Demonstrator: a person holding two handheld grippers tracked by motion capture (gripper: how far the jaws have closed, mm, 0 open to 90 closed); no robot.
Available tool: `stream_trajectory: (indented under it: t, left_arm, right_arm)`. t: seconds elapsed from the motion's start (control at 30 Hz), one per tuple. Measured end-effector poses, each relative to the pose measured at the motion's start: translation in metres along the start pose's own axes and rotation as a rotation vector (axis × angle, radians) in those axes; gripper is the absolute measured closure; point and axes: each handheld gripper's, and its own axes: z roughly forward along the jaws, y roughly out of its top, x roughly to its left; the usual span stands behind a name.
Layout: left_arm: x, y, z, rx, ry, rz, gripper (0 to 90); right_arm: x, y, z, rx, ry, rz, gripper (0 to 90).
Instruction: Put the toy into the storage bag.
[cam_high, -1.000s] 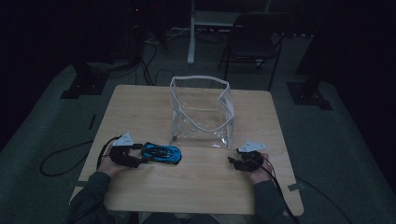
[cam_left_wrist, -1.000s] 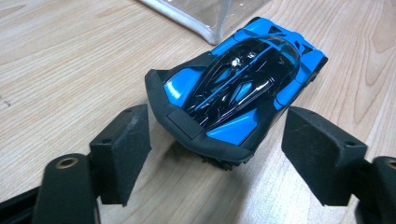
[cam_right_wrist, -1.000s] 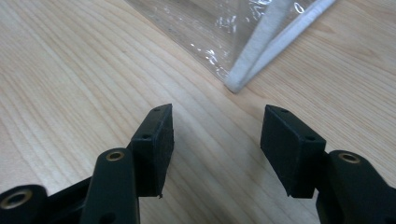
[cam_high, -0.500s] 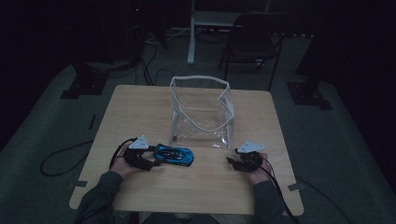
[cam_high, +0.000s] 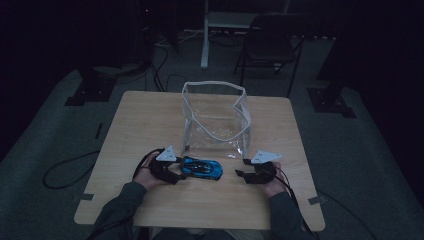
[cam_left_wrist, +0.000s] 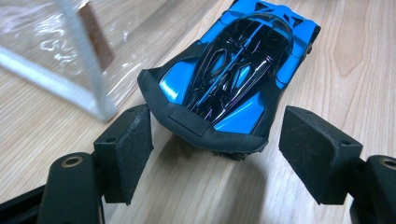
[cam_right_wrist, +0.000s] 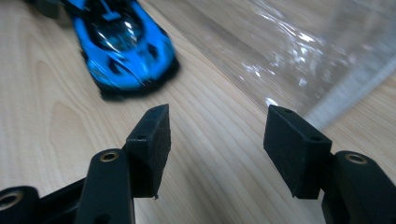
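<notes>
- Glossy blue-and-black toy car on pale woodgrain tabletop, beside clear crinkled plastic pouch.
- Left gripper: matte pads wide, straddling car's end, no squeeze.
- Right gripper: jaws just opening, holding nothing.

Two black hand-held grippers and dark sleeves

Each gripper, left gripper and right gripper, has a grey three-cornered plate on top, a black cable behind, and two blocky black pads with small round screw holes.
</notes>
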Motion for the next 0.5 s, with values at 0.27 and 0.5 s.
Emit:
stream_trajectory:
  t: [0.27,0.5]
  left_arm:
    - [-0.007,0.012,0.012,-0.009,-0.022,0.008,26.2]
    - [-0.012,0.020,0.016,-0.057,0.006,0.002,26.1]
  right_arm:
    - [0.010,0.010,0.012,0.015,0.124,-0.048,29.3]
    - [0.014,0.017,0.022,0.062,0.151,-0.101,18.1]
